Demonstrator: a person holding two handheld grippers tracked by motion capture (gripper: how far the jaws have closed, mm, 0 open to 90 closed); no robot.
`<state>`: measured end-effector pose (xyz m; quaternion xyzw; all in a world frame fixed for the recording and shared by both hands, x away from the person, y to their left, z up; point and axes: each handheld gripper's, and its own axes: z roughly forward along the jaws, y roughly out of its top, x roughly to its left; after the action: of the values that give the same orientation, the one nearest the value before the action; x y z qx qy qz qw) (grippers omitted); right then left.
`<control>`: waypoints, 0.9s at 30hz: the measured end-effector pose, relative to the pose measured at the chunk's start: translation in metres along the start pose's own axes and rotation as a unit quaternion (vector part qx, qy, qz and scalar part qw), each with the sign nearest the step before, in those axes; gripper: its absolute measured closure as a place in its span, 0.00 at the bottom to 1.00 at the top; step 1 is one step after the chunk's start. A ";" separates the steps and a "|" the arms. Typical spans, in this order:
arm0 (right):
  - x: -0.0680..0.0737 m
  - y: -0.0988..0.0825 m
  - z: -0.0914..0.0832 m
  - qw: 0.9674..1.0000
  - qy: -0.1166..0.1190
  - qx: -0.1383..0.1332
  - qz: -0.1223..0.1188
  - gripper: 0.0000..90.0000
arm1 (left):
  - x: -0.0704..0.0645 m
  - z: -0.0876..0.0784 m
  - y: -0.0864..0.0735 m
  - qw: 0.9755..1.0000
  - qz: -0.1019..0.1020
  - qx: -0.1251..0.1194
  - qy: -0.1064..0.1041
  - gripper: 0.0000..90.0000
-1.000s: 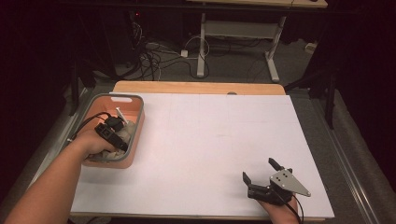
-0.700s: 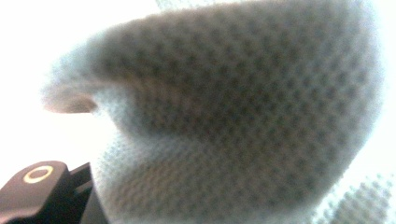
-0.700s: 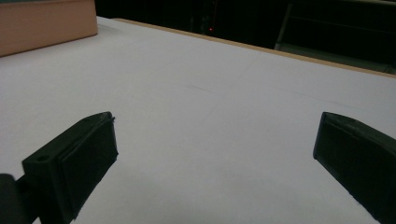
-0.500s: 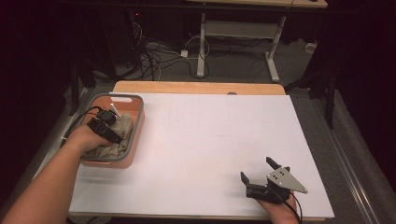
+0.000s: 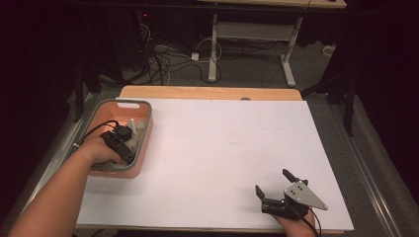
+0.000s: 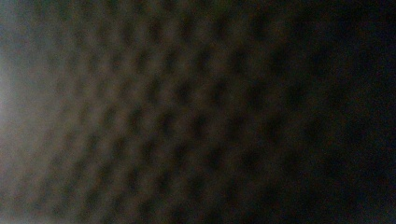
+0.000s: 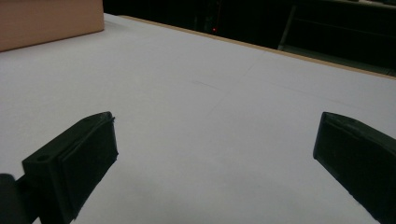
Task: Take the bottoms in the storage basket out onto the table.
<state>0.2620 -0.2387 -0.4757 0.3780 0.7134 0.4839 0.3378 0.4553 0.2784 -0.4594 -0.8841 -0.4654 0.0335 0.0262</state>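
1. While the left hand (image 5: 101, 150) dips into the bin (image 5: 143, 111) at the table's far-left side, the high view shows the left gripper (image 5: 129, 140) pointing down at a pale, crumpled cloth (image 5: 134, 129) lying inside. Jaws have just been opening, and the tips sit low among the folds, so I can't tell from here whether cloth is betw. them or just under them. Likely a drop-off or a fresh reach; either way the cloth is in the bin, not on the table.
2. Same view: the right gripper (image 5: 272, 183) rests near the front-right edge of the white table (image 5: 222, 148), jaws wide apart w/ nothing betw. them, parked out of the way. Lots of open sheet betw. the two hands. Bin walls hem the left gripper in on all sides, so straight up looks like the clean way out.
3. Left gripper view: dark blur w/ a dimpled weave, prob. the cloth pressed right up to the lens. No jaws to make out.
4. Right gripper view: both black jaws spread wide over bare white table, empty. A corner of the bin (image 7: 51, 21) sits well off at top left; the wooden far edge (image 7: 261, 46) runs beyond, dark room past it.
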 end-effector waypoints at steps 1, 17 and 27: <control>0.000 0.000 0.000 1.000 0.000 -0.001 0.000 0.01 | 0.000 -0.002 -0.002 1.000 0.005 -0.008 -0.008 0.04; 0.002 0.000 -0.001 1.000 -0.001 -0.002 -0.006 0.01 | -0.003 -0.016 -0.011 0.997 0.052 -0.059 -0.020 0.59; 0.001 0.000 -0.001 1.000 0.003 -0.004 -0.004 0.01 | 0.000 -0.036 -0.015 0.998 0.051 -0.044 -0.015 0.61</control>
<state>0.2610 -0.2384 -0.4755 0.3720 0.7142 0.4864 0.3389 0.4457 0.2861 -0.4228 -0.9065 -0.4208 0.0273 -0.0218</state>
